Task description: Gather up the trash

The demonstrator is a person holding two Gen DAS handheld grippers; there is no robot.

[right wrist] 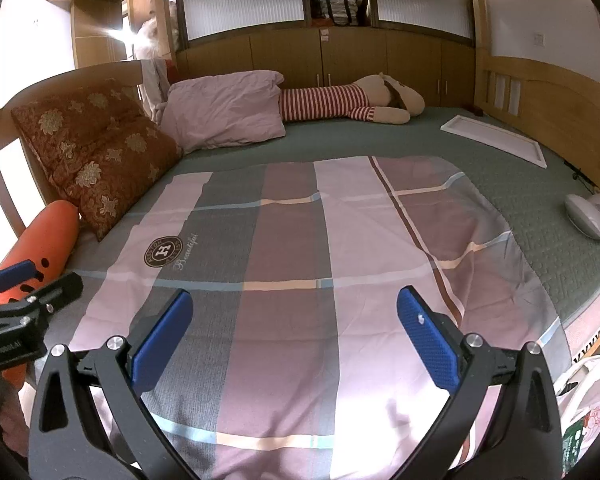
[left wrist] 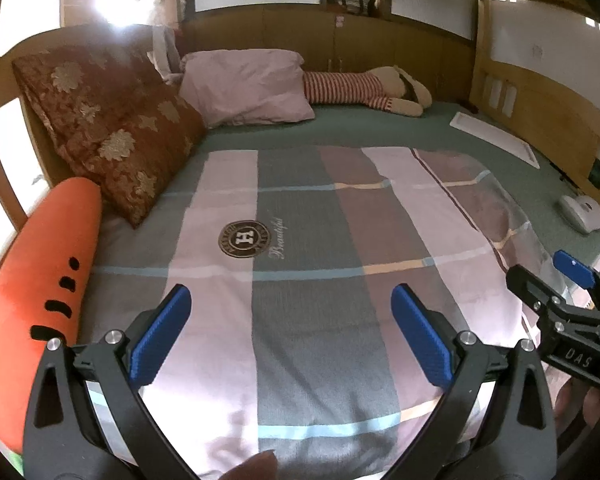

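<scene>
A wooden-framed bed [right wrist: 548, 92] carries a green quilted mattress cover [right wrist: 380, 140]. On it lies a plaid blanket [right wrist: 292, 248] in pink, grey and mauve with a round emblem. Along the left side rest 1 orange carrot cushion [right wrist: 48, 236], 1 red floral pillow [right wrist: 92, 148] and 1 pink pillow [right wrist: 224, 110]. A striped plush toy [right wrist: 348, 102] lies at the far side, a white flat frame [right wrist: 496, 138] and a white handheld appliance [right wrist: 594, 210] to the right.

The quilt [right wrist: 292, 264] is soft matt checked cloth; beside it, the green bedspread [right wrist: 540, 232] looks textured. The brocade cushion [right wrist: 96, 156] has sheen. The headboard [right wrist: 540, 92] is smooth wood.
</scene>
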